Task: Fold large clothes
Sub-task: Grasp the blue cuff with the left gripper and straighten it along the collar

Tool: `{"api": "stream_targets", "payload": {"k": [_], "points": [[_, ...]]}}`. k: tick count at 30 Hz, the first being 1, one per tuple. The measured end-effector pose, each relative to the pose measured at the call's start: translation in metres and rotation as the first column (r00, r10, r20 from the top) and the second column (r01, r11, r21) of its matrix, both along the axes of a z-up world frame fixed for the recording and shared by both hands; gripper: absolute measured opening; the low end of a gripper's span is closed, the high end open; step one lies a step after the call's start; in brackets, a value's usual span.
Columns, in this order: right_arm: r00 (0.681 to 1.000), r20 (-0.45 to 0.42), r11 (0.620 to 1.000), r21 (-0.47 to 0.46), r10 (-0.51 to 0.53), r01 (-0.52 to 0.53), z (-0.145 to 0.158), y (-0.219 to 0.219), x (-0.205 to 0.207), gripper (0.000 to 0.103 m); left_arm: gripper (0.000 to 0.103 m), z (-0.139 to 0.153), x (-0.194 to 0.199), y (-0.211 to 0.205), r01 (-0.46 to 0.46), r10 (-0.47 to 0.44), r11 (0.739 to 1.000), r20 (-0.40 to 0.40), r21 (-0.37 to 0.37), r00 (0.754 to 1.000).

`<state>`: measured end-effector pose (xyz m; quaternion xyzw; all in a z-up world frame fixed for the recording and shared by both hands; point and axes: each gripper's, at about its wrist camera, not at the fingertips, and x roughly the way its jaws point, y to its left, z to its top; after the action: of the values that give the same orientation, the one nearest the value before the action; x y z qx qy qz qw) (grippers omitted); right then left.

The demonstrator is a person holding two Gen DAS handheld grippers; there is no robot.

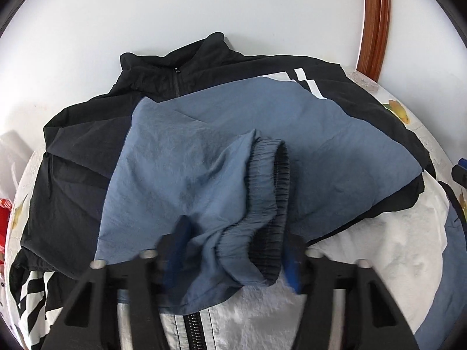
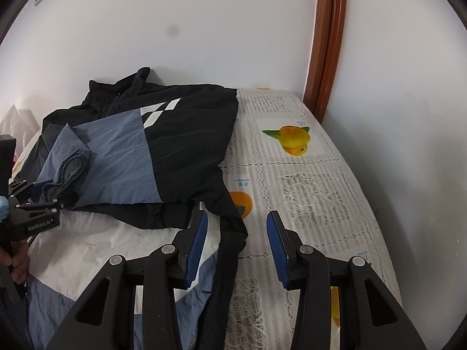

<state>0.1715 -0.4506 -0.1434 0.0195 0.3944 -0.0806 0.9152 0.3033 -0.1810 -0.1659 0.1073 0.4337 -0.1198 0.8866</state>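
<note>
The jacket (image 1: 204, 151) lies on the counter (image 2: 306, 180). The left gripper (image 1: 233, 250), marked "GenRobot.AI", clamps its blue sleeve cuff (image 1: 262, 198). The right gripper (image 2: 238, 245) is open around the black hem (image 2: 233, 233).

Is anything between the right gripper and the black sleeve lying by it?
Nothing visible. The black sleeve already runs up between the open blue pads of the right gripper, draped over the jacket and the tablecloth, with no other object in that gap.
</note>
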Motion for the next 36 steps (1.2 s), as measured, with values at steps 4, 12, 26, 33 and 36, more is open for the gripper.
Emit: {"api": "stream_targets", "payload": {"k": [4, 12, 26, 33, 36], "points": [[1.0, -0.004, 1.0, -0.001, 0.0, 0.0, 0.003, 0.006, -0.001, 0.042, 0.02, 0.011, -0.002, 0.006, -0.01, 0.01, 1.0, 0.013, 0.003, 1.0], [1.0, 0.018, 0.999, -0.031, 0.012, -0.011, 0.026, 0.038, -0.003, 0.042, 0.012, 0.048, -0.008, 0.053, -0.054, 0.058, 0.997, 0.072, -0.049, 0.996], [0.998, 0.019, 0.997, -0.051, 0.062, -0.061, 0.027, 0.109, 0.059, 0.042, 0.012, 0.066, 0.005, 0.186, -0.258, 0.268, 0.96, 0.087, -0.112, 0.96], [0.999, -0.045, 0.998, -0.063, 0.02, -0.023, 0.0, 0.106, 0.083, 0.042, 0.019, 0.046, 0.015, 0.215, -0.318, 0.326, 0.941, 0.06, -0.118, 0.943], [0.998, -0.07, 0.997, -0.077, 0.007, -0.013, -0.011, 0.105, 0.088, 0.042, 0.02, 0.041, 0.017, 0.22, -0.331, 0.339, 0.936, 0.053, -0.116, 0.939]]}}
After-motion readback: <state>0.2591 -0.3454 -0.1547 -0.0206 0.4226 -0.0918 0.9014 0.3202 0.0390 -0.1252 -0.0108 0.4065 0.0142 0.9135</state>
